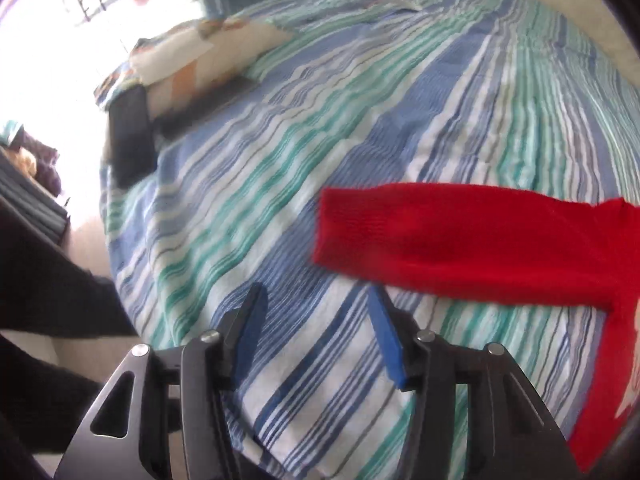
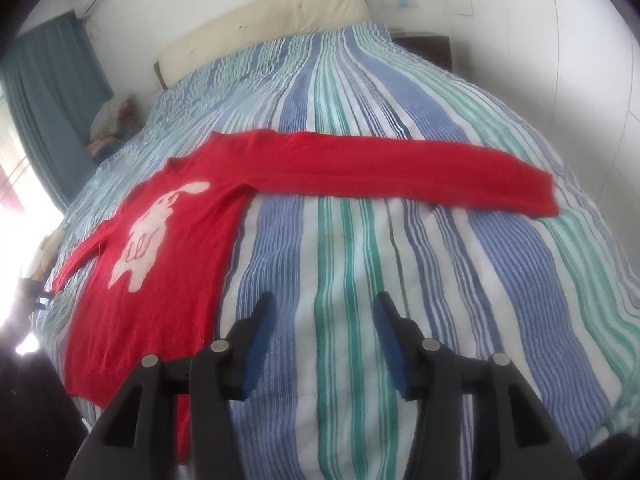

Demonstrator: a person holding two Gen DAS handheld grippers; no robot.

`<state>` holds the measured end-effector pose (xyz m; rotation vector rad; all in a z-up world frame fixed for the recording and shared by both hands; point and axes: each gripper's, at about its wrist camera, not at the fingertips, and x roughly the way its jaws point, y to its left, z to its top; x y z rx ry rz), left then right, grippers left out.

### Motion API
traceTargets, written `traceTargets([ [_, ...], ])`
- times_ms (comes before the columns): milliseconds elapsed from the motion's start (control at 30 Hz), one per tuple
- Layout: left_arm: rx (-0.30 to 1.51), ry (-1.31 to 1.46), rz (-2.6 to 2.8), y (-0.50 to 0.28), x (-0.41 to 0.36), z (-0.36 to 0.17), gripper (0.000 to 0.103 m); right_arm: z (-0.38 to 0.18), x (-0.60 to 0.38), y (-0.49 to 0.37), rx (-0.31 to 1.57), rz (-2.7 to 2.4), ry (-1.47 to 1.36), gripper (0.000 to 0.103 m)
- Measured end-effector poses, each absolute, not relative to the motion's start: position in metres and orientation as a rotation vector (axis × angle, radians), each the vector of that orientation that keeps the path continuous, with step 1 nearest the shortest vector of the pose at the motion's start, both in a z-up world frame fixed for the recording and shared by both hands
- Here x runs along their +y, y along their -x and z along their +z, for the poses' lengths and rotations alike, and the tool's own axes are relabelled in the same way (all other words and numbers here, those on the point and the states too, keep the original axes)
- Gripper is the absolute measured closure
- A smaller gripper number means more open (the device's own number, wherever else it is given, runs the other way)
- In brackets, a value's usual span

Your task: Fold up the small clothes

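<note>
A small red sweater point(image 2: 188, 236) with a pale rabbit figure lies spread flat on the striped bedspread point(image 2: 360, 264). In the right wrist view one sleeve point(image 2: 400, 168) stretches out to the right, while the other runs down to the left. My right gripper point(image 2: 324, 304) hovers open over bare bedspread, just right of the sweater's body, with nothing between its blue pads. In the left wrist view the sleeve's cuff end point(image 1: 440, 236) lies ahead and to the right of my left gripper point(image 1: 316, 296), which is open and empty over the stripes.
A cream headboard point(image 2: 260, 12) and white wall stand at the far end of the bed. Pillows and folded items point(image 1: 192, 60) lie at the bed's far left, with a dark flat object point(image 1: 130, 136) near them. A dark nightstand point(image 2: 424, 46) is at the far right, and teal curtains point(image 2: 44, 96) hang by the window.
</note>
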<state>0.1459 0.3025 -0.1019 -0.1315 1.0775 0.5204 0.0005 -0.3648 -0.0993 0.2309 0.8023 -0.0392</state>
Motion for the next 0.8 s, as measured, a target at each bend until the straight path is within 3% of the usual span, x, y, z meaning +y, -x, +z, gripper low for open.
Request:
traceTargets([
  [67, 1.033, 0.034, 0.368, -0.155, 0.269, -0.075, 0.033, -0.084, -0.368, -0.006, 0.801, -0.036, -0.195, 0.022],
  [133, 1.006, -0.002, 0.170, -0.180, 0.235, -0.056, 0.024, -0.067, -0.368, -0.028, 0.812, 0.003, -0.154, 0.022],
  [267, 0.991, -0.057, -0.107, -0.261, 0.163, -0.056, 0.015, -0.031, -0.347, -0.114, 0.830, 0.141, -0.058, 0.022],
  [500, 1.124, -0.097, -0.233, -0.393, 0.082, -0.115, 0.017, -0.042, -0.299, -0.299, 0.950, 0.308, 0.032, 0.022],
  [733, 1.218, -0.271, -0.313, -0.427, 0.050, -0.161, 0.012, -0.104, -0.247, -0.417, 1.122, 0.425, 0.156, 0.022],
  [767, 1.211, -0.272, -0.329, -0.426, 0.049, -0.162, 0.017, -0.116, -0.243, -0.427, 1.142, 0.419, 0.181, 0.022],
  [800, 1.198, -0.253, -0.347, -0.425, 0.049, -0.159, 0.028, -0.129, -0.242, -0.435, 1.167, 0.413, 0.190, 0.022],
])
